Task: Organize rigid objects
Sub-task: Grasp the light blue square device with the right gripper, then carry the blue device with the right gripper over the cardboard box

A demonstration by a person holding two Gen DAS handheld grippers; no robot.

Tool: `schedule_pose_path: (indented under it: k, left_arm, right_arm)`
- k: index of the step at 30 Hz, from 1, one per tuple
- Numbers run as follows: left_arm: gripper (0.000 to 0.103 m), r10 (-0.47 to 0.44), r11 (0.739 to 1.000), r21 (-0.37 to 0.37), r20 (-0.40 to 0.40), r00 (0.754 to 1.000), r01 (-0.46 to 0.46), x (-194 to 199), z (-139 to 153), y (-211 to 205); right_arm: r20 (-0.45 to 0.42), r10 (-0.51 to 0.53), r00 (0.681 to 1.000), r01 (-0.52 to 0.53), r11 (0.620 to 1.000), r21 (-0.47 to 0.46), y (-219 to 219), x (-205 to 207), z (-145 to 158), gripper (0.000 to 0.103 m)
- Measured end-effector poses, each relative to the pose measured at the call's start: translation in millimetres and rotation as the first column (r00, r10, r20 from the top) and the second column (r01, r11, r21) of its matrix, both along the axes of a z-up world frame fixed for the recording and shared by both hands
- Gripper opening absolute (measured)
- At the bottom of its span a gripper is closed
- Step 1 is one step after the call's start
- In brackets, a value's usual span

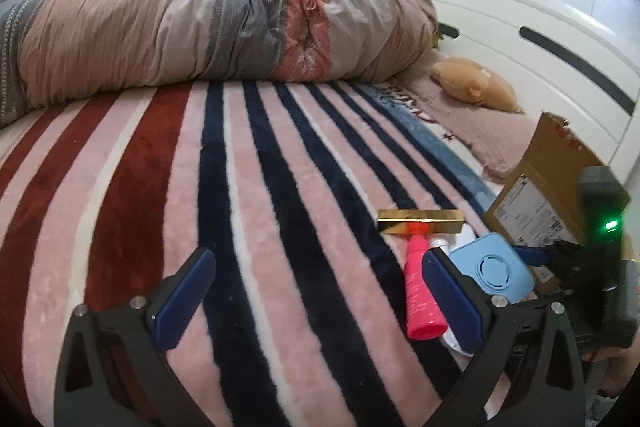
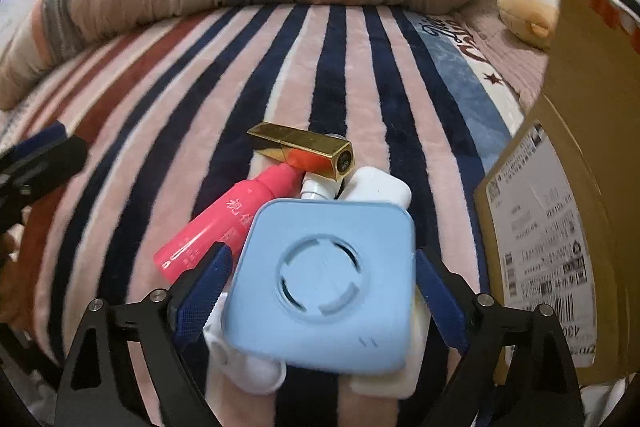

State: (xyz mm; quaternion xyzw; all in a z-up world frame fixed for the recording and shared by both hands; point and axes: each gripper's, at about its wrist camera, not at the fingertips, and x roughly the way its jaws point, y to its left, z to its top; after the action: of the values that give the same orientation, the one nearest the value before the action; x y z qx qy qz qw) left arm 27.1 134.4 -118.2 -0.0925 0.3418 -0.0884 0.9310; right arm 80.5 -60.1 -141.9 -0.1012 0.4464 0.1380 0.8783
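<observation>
A light blue square case sits between the fingers of my right gripper, which close on its two sides; it also shows in the left wrist view. Under it lie white objects. A pink tube and a gold bar-shaped case lie on the striped blanket just beyond. My left gripper is open and empty, low over the blanket, with the pink tube against its right finger.
An open cardboard box stands at the right, also in the left wrist view. A rolled duvet lies across the far side of the bed. A plush toy rests by the white headboard.
</observation>
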Motion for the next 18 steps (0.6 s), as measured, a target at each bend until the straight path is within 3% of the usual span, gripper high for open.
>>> schedule_pose_path:
  k: [6, 8, 10, 16, 18]
  left_arm:
    - [0.102, -0.005, 1.0, -0.015, -0.024, 1.0, 0.005, 5.9, -1.7, 6.9]
    - [0.102, -0.013, 0.999, -0.034, -0.037, 0.999, 0.012, 7.1, -3.4, 9.2]
    - [0.102, -0.038, 0.996, -0.077, -0.061, 0.997, 0.034, 8.8, -5.6, 11.3]
    - [0.102, -0.125, 0.983, -0.144, -0.045, 0.991, 0.118, 5.5, -4.3, 7.1]
    - [0.102, -0.171, 0.967, -0.196, -0.029, 0.985, 0.163, 3.1, 0.4, 5.1]
  right_arm:
    - [0.04, -0.021, 0.999, 0.025, 0.995, -0.101, 9.3, 2.0, -3.9, 0.09]
    - [0.056, -0.029, 0.998, 0.034, 0.995, -0.096, 4.7, -1.6, -1.9, 0.082]
    - [0.071, -0.017, 0.997, 0.024, 0.994, -0.104, 4.5, -6.6, 1.1, 0.081]
    - [0.119, 0.127, 0.985, -0.122, 0.991, -0.048, 8.8, -24.4, 19.6, 0.081]
    - [0.127, 0.172, 0.977, -0.169, 0.985, -0.034, 12.9, -28.1, 25.7, 0.081]
